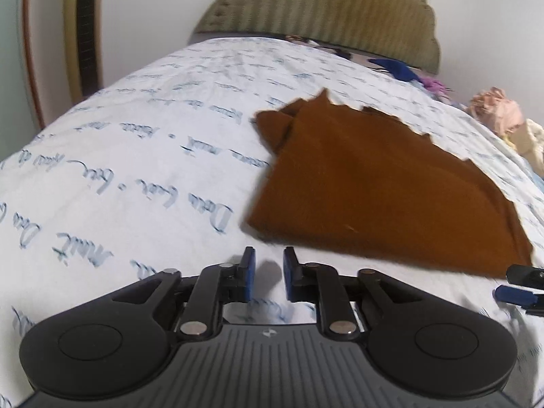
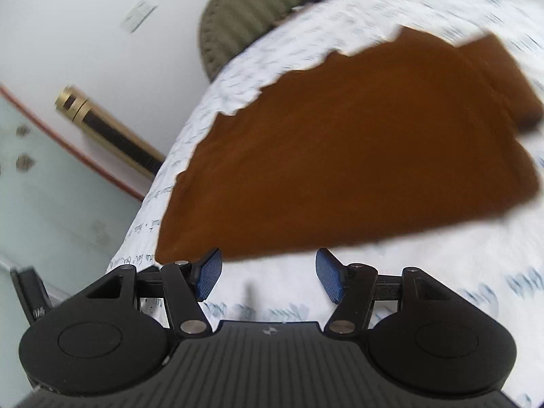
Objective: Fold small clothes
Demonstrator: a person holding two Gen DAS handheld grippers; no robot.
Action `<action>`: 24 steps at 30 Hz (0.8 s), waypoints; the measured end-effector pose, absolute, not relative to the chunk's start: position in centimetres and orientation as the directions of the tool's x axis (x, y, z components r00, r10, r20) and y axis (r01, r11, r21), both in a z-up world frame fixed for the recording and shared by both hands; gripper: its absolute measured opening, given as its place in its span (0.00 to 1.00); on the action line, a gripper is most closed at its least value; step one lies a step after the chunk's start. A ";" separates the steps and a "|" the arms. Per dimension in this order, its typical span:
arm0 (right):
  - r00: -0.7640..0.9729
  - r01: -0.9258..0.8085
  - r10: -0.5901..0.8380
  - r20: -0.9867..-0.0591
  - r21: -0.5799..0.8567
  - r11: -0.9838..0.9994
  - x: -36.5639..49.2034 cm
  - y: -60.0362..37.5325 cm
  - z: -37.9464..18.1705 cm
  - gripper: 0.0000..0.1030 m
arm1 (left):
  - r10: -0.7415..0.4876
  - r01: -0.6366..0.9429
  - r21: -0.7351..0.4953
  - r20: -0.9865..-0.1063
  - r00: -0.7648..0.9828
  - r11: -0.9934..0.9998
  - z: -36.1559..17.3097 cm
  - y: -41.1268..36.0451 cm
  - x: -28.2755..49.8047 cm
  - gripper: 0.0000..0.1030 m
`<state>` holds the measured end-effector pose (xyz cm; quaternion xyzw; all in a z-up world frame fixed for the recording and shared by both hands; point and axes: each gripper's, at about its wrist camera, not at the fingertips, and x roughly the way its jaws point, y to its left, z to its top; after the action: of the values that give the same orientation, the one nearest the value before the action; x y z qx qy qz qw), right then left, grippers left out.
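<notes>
A rust-brown garment lies folded flat on the bed, with a jagged far edge; in the right wrist view it fills the middle. My left gripper hovers just off the garment's near left corner, its blue pads a small gap apart with nothing between them. My right gripper is wide open and empty, just short of the garment's near edge. The right gripper's tips also show at the right edge of the left wrist view.
The bed has a white sheet with blue script. An olive headboard stands behind. Blue, pink and cream clothes lie at the far right. A glass door and a wall stand beside the bed.
</notes>
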<state>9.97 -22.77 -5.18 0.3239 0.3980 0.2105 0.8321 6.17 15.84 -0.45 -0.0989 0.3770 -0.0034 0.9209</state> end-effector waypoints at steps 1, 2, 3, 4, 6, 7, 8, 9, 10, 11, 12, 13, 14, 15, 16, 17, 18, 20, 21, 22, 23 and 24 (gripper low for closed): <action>0.603 -0.045 0.604 -0.520 0.734 0.678 9.3 -24.3 -5.7 0.62 | -0.087 -0.057 -0.183 -0.689 0.719 0.981 -0.4 15.2 6.0 0.36; 0.614 -0.002 0.601 -0.512 0.760 0.650 8.8 -25.3 -6.3 0.62 | -0.098 -0.044 -0.189 -0.682 0.725 0.981 -0.2 14.6 5.8 0.54; 0.629 0.038 0.599 -0.496 0.789 0.614 8.2 -26.6 -6.8 0.62 | -0.111 -0.034 -0.200 -0.670 0.734 0.979 -0.1 14.1 5.8 0.67; 0.649 0.078 0.590 -0.480 0.814 0.576 7.5 -28.0 -7.3 0.61 | -0.115 -0.030 -0.205 -0.657 0.745 0.978 0.1 13.5 5.9 0.69; 0.693 0.139 0.565 -0.449 0.851 0.506 6.4 -30.0 -7.9 0.61 | -0.118 -0.022 -0.205 -0.646 0.754 0.979 0.3 12.5 6.7 0.69; 0.715 0.161 0.547 -0.436 0.863 0.478 6.1 -30.7 -8.1 0.61 | -0.127 -0.021 -0.214 -0.655 0.745 0.977 0.2 12.1 7.4 0.69; 0.733 0.174 0.531 -0.425 0.872 0.457 6.0 -31.1 -8.4 0.61 | -0.137 -0.027 -0.231 -0.665 0.734 0.973 0.0 11.8 8.1 0.69; 0.745 0.182 0.522 -0.415 0.879 0.440 6.1 -31.4 -8.6 0.61 | -0.145 -0.035 -0.247 -0.672 0.726 0.968 -0.3 11.7 8.7 0.69; 0.758 0.186 0.514 -0.403 0.888 0.422 6.3 -31.4 -8.8 0.61 | -0.137 -0.054 -0.251 -0.683 0.718 0.966 -0.7 11.6 9.3 0.69; 0.770 0.184 0.508 -0.387 0.896 0.404 6.6 -31.4 -9.1 0.62 | -0.116 -0.085 -0.250 -0.692 0.712 0.965 -1.1 11.6 9.8 0.69; 0.782 0.179 0.501 -0.371 0.904 0.389 7.0 -31.3 -9.4 0.62 | -0.103 -0.108 -0.254 -0.693 0.714 0.961 -1.5 11.7 10.2 0.69; 0.794 0.173 0.492 -0.358 0.908 0.381 7.4 -31.2 -9.6 0.61 | -0.096 -0.126 -0.262 -0.693 0.714 0.957 -1.8 11.9 10.6 0.69; 0.808 0.166 0.476 -0.347 0.910 0.380 7.7 -31.1 -9.7 0.61 | -0.091 -0.149 -0.275 -0.698 0.711 0.950 -2.2 12.2 11.0 0.70; 0.820 0.157 0.463 -0.336 0.911 0.382 8.1 -30.9 -9.7 0.61 | -0.092 -0.163 -0.293 -0.693 0.715 0.942 -2.4 12.5 11.2 0.73; 0.826 0.153 0.455 -0.332 0.910 0.386 8.5 -30.6 -9.7 0.60 | -0.095 -0.173 -0.312 -0.683 0.724 0.934 -2.5 12.8 11.3 0.74; 0.828 0.159 0.446 -0.339 0.906 0.392 8.9 -30.4 -9.8 0.57 | -0.092 -0.187 -0.331 -0.674 0.733 0.925 -2.6 13.1 11.4 0.74; 0.827 0.165 0.443 -0.347 0.902 0.398 9.1 -30.2 -9.8 0.54 | -0.092 -0.199 -0.345 -0.669 0.737 0.917 -2.6 13.3 11.5 0.74; 0.823 0.170 0.445 -0.354 0.900 0.401 9.6 -30.4 -10.0 0.35 | -0.094 -0.208 -0.362 -0.662 0.744 0.909 -2.6 13.5 11.6 0.74; 0.818 0.179 0.449 -0.360 0.901 0.396 9.5 -30.9 -10.3 0.28 | -0.089 -0.206 -0.356 -0.661 0.745 0.911 -2.6 13.5 11.8 0.74; 0.815 0.192 0.448 -0.368 0.901 0.390 9.6 -31.0 -10.7 0.20 | -0.084 -0.205 -0.346 -0.663 0.744 0.916 -2.6 13.4 12.0 0.73; 0.816 0.200 0.446 -0.369 0.903 0.380 9.5 -31.2 -11.0 0.17 | -0.080 -0.205 -0.339 -0.666 0.742 0.918 -2.6 13.3 12.1 0.73; 0.819 0.197 0.448 -0.360 0.908 0.369 9.2 -31.4 -11.2 0.16 | -0.079 -0.204 -0.338 -0.665 0.742 0.919 -2.5 13.3 12.1 0.70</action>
<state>9.23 -31.37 -11.22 0.5557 0.2901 0.0810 0.7749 12.10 13.26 -2.50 -0.1985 0.3573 0.0342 0.9120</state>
